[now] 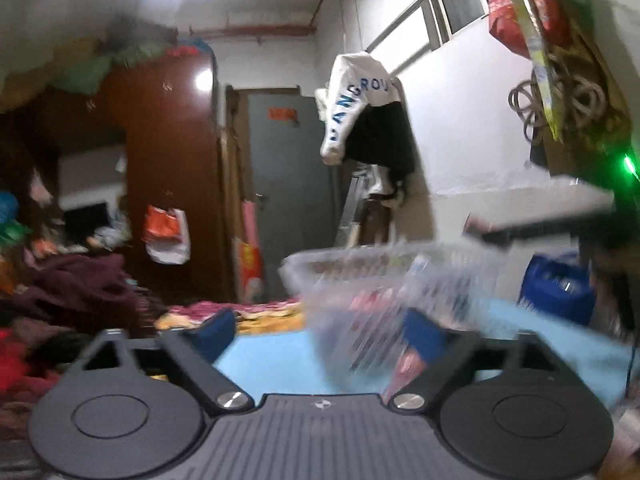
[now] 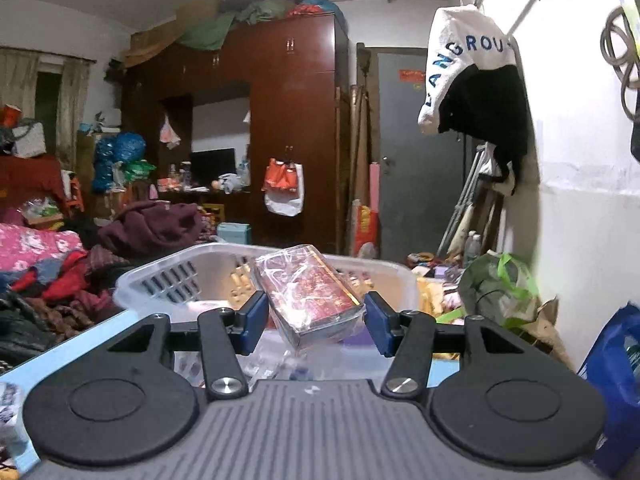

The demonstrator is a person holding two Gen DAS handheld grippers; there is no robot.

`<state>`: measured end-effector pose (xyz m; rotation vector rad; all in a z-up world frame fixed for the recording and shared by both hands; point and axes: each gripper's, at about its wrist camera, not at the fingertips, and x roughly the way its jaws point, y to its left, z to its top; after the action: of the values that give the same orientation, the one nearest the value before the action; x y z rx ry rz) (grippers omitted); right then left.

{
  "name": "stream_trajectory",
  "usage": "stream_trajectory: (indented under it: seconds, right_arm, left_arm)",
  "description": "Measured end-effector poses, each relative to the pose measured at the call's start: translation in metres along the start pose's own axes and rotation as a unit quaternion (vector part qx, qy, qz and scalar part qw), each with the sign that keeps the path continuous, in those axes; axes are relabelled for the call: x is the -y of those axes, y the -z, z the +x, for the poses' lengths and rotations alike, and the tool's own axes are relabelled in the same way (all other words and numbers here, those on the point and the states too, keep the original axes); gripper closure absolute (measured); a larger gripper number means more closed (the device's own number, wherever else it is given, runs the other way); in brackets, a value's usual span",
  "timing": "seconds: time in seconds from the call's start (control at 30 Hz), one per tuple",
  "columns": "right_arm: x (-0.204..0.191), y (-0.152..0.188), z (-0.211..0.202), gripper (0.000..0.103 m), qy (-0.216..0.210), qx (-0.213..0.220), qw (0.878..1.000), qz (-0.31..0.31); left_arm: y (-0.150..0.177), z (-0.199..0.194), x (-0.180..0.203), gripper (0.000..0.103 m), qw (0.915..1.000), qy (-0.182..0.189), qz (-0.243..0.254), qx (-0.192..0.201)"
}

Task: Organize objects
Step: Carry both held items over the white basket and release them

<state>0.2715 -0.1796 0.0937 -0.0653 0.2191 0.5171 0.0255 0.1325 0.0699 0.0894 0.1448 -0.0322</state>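
Right tool pinching the wrapped box

Right tool [image 2: 316, 322] grips the red cellophane-wrapped box [image 2: 310, 294] over the clear basket [image 2: 160, 276] on the blue desk [image 2: 60, 354]; left tool [image 1: 320, 334] spread wide, basket blurry on its right.

Basket [image 2: 168, 276]: clear white, slotted walls. Box [image 2: 310, 294]: red, gold pattern, clear wrap. Table [image 1: 272, 356]: light blue. Far wardrobe [image 2: 296, 120]: dark red-brown. Gripper pads [image 2: 256, 316]: blue.
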Motion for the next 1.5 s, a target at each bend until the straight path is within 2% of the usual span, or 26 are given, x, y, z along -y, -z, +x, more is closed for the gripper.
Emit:
stream_trajectory:
  seconds: [0.07, 0.13, 0.27, 0.33, 0.4, 0.47, 0.53, 0.67, 0.77, 0.83, 0.93, 1.03, 1.07, 1.1, 1.13, 1.17, 1.3, 1.4, 1.43, 1.5]
  right_arm:
    - [0.001, 0.004, -0.003, 0.046, -0.009, 0.0, 1.0, 0.003]
    - [0.0, 0.006, -0.002, 0.046, -0.011, -0.002, 1.0, 0.004]
    - [0.0, 0.007, 0.002, 0.046, -0.018, -0.007, 1.0, 0.009]
    - [0.001, 0.007, 0.002, 0.046, -0.021, -0.007, 1.0, 0.011]
    - [0.002, 0.008, 0.001, 0.046, -0.022, -0.005, 1.0, 0.012]
    - [0.002, 0.009, 0.0, 0.046, -0.023, -0.004, 1.0, 0.013]
    - [0.002, 0.01, 0.0, 0.046, -0.02, -0.003, 1.0, 0.011]
    - [0.005, 0.008, 0.006, 0.046, -0.016, -0.001, 1.0, 0.017]
    - [0.004, 0.0, 0.023, 0.047, 0.0, -0.006, 1.0, 0.009]
    - [0.0, -0.007, 0.037, 0.047, 0.018, -0.013, 1.0, -0.003]
    - [-0.004, -0.015, 0.05, 0.047, 0.037, -0.01, 0.999, -0.019]
    - [-0.007, -0.019, 0.06, 0.045, 0.058, -0.007, 0.998, -0.036]
    - [-0.008, -0.018, 0.062, 0.043, 0.061, -0.003, 0.997, -0.041]
    - [-0.009, -0.017, 0.063, 0.027, 0.063, 0.003, 0.997, -0.05]
    - [-0.011, -0.015, 0.062, 0.007, 0.072, 0.009, 0.996, -0.056]
    - [-0.012, -0.012, 0.059, 0.0, 0.084, 0.019, 0.994, -0.06]
    - [-0.018, -0.001, 0.029, 0.0, 0.106, 0.056, 0.992, -0.045]
    - [-0.028, 0.027, -0.011, 0.0, 0.12, 0.091, 0.989, -0.01]
    - [-0.031, 0.038, -0.02, 0.0, 0.12, 0.087, 0.989, -0.009]
    - [-0.034, 0.051, -0.024, 0.0, 0.094, 0.047, 0.994, -0.019]
  left_arm:
    - [0.025, -0.017, -0.001, 0.005, 0.9991, -0.013, 0.021, -0.035]
    - [0.048, -0.023, 0.003, 0.005, 0.9975, -0.006, 0.038, -0.058]
    - [0.076, 0.006, 0.006, 0.005, 0.9911, -0.036, 0.066, -0.111]
    - [0.081, 0.013, -0.006, 0.005, 0.9929, -0.044, 0.032, -0.106]
    - [0.08, 0.019, -0.016, 0.006, 0.9938, -0.03, 0.005, -0.107]
    - [0.083, 0.024, -0.015, 0.019, 0.9945, -0.03, 0.004, -0.1]
    - [0.084, 0.027, -0.011, 0.019, 0.9945, -0.042, -0.001, -0.096]
    - [0.057, 0.041, 0.006, 0.02, 0.9974, -0.022, -0.005, -0.068]
    - [0.001, 0.063, 0.017, 0.02, 0.9996, -0.001, -0.021, -0.019]
    - [-0.039, 0.09, 0.024, 0.02, 0.9993, 0.015, -0.032, -0.008]
    - [-0.081, 0.144, 0.041, 0.019, 0.9995, 0.004, -0.026, -0.019]
    - [-0.09, 0.191, 0.048, 0.019, 0.9972, 0.003, -0.039, -0.063]
    - [-0.087, 0.201, 0.048, 0.018, 0.9962, 0.004, -0.044, -0.075]
    - [-0.084, 0.209, 0.048, 0.017, 0.9953, 0.004, -0.047, -0.085]
    - [-0.08, 0.211, 0.047, 0.015, 0.9946, 0.002, -0.051, -0.091]
    - [-0.076, 0.207, 0.044, 0.011, 0.9945, -0.003, -0.055, -0.089]
    - [-0.061, 0.164, 0.036, 0.0, 0.9966, 0.004, -0.067, -0.047]
    - [-0.039, 0.118, 0.031, 0.0, 0.9969, 0.033, -0.069, -0.015]
    - [-0.029, 0.106, 0.031, 0.0, 0.9969, 0.038, -0.068, -0.012]
    - [-0.007, 0.092, 0.035, 0.0, 0.9964, 0.049, -0.057, -0.039]
